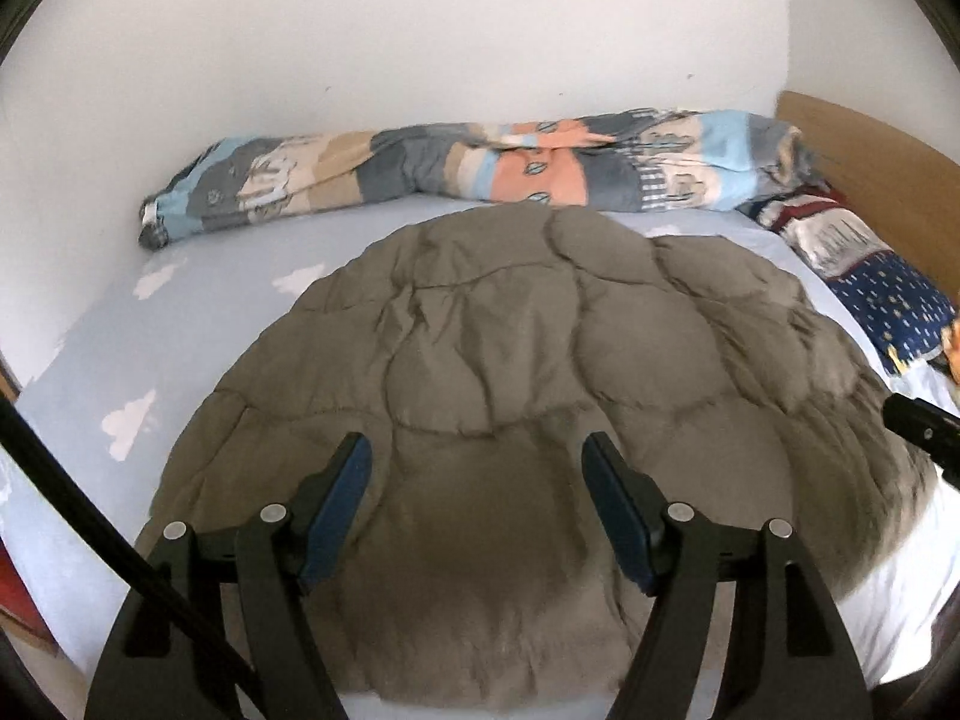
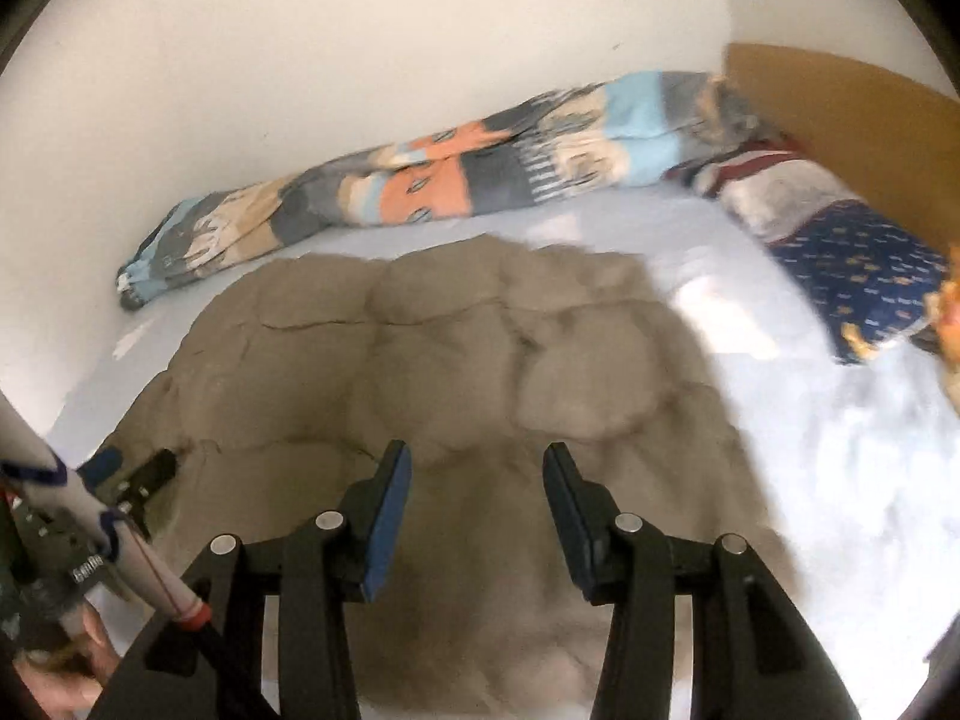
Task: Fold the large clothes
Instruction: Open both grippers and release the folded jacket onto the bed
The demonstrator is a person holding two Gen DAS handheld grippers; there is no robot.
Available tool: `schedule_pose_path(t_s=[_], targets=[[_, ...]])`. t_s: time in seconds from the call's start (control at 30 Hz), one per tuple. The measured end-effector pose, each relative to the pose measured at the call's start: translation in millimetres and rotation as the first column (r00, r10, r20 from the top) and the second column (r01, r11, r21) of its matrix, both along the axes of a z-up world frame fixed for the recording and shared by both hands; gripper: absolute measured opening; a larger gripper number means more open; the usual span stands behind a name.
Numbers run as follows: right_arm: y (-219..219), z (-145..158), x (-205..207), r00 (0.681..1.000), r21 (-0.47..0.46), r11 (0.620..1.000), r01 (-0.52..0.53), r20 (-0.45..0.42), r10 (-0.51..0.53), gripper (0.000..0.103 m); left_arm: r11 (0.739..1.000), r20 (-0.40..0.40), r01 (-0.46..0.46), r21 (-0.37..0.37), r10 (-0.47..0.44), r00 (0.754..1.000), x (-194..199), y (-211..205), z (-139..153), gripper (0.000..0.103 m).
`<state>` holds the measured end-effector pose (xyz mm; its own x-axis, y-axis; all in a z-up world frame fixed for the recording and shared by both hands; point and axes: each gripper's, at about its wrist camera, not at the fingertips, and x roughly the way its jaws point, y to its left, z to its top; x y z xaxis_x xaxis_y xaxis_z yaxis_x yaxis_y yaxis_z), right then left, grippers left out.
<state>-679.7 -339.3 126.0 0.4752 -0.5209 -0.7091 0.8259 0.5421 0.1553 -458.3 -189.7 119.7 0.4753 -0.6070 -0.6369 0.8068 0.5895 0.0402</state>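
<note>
A grey-brown quilted puffer garment point(image 1: 540, 324) lies spread flat on the bed, and the right wrist view shows it too point(image 2: 420, 348). My left gripper point(image 1: 475, 441) hovers over its near part. The jaws stand wide and only fabric lies below them. My right gripper point(image 2: 477, 449) is also open above the near part of the garment, holding nothing. The left gripper's fingers point(image 2: 144, 471) sit at the garment's left edge in the right wrist view. One black finger of the right gripper point(image 1: 918, 426) shows at the right edge of the left wrist view.
The bed has a light blue sheet point(image 1: 180, 312) with white clouds. A rolled patterned duvet point(image 1: 480, 168) lies along the white wall behind the garment. A navy patterned pillow point(image 1: 888, 300) rests against a wooden headboard point(image 1: 870, 138) at the right. A hand point(image 2: 54, 690) shows at the lower left.
</note>
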Motion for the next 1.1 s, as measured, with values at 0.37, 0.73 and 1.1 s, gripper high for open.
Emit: schedule_pose_path(t_s=[0.37,0.73,1.1], targets=[[-23.8,-63.2,-56.3,0.986,0.272,0.948,0.166,-0.075,-0.151,0.051,0.988,0.015,0.012,0.156,-0.014,1.000,-13.8,-13.9,-40.5,0.075],[23.8,-11.4,-19.8,1.000,0.049,0.998,0.026,-0.013,-0.025,0.052,0.990,0.086,-0.083,0.115,0.073,0.994,-17.4,29.8,-6.4,0.074],[30.3,-45.5,44.5,0.991,0.126,0.991,-0.056,-0.115,0.071,0.055,0.971,-0.025,-0.192,0.140,0.197,0.980,32.8,59.1,-27.4,0.074]])
